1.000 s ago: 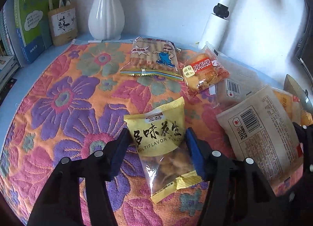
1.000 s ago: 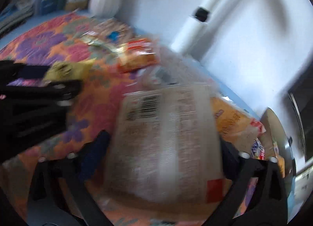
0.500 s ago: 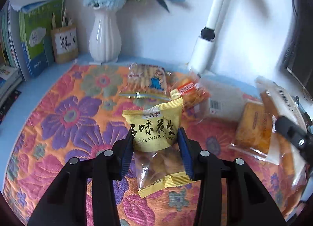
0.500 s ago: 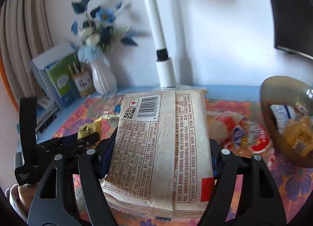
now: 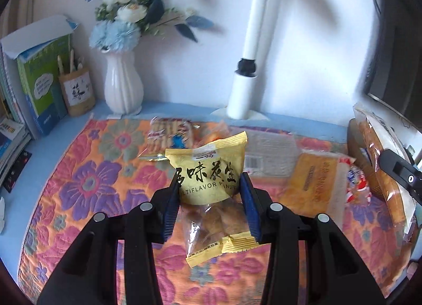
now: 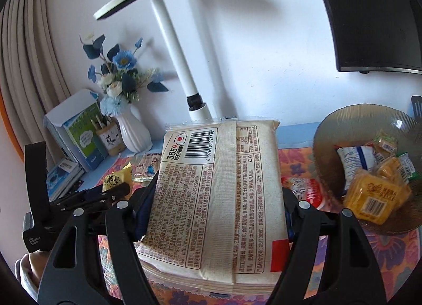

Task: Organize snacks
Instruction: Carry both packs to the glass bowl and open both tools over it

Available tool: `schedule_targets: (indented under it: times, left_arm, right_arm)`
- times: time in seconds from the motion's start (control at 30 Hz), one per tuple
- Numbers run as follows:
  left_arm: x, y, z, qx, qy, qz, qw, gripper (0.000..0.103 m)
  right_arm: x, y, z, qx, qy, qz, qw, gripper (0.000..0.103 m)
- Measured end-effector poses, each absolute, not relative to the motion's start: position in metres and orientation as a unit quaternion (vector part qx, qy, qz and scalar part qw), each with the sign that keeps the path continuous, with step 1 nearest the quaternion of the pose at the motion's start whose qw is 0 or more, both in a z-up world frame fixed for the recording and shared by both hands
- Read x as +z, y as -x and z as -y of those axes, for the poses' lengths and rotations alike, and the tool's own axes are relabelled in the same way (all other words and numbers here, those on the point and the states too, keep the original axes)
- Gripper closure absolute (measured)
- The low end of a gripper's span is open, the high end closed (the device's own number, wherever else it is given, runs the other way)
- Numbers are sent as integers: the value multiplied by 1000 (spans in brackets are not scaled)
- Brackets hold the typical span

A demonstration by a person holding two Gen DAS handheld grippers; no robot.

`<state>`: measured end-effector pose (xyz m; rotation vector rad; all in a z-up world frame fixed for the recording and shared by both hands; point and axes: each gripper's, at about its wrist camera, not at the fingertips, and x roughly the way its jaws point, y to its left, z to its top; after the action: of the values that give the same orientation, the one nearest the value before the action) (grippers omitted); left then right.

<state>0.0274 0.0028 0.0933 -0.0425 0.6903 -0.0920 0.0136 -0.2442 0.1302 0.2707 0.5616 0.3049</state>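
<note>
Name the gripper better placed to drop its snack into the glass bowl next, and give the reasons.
Right. The right gripper holds the beige packet with the glass bowl close beside it. The left gripper, clamping the yellow peanut bag, sits farther across the floral cloth.

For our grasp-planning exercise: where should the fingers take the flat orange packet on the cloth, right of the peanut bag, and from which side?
Probably pinch the orange packet across its long side edges at mid-length, coming from above on the near side. It lies flat and thin on the cloth; a red-and-white packet crowds its right edge.
</note>
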Motion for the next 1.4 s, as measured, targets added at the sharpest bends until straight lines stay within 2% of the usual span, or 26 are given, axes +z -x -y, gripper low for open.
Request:
schedule_targets:
  times: [0.37,0.7,1.17,1.2,1.27,1.3,1.33,1.37,1.4]
  left_arm:
    - [131,-41,58,-125,31,-322,938,61]
    - [163,-81,157,-227,19,-305,925,61]
    - [138,-116,269,-313,-13,-331,890,61]
    - [136,-117,273,-317,-14,-332,889,61]
    - [131,-120,285,-312,-30,-336,888,60]
    - [129,-121,290,-305,-40,-344,887,53]
    - [126,-124,294,-305,-50,-355,882,27]
    - [123,-125,295,-299,-55,-360,882,12]
    - [124,-124,291,-283,-56,-350,891,5]
  right_arm:
    - [156,-38,311,154,-168,-266,937,29]
    - [161,-58,409,104,-221,-268,932,29]
    - [132,-70,492,40,-256,-286,923,28]
    - [129,-72,493,34,-251,-294,922,26]
    - [125,-74,495,16,-243,-304,921,7]
    - [124,-73,497,6,-243,-302,922,3]
    - [124,-72,500,2,-245,-301,922,3]
    - [124,-71,501,1,-247,-301,921,3]
    - [124,-70,500,5,-251,-301,920,3]
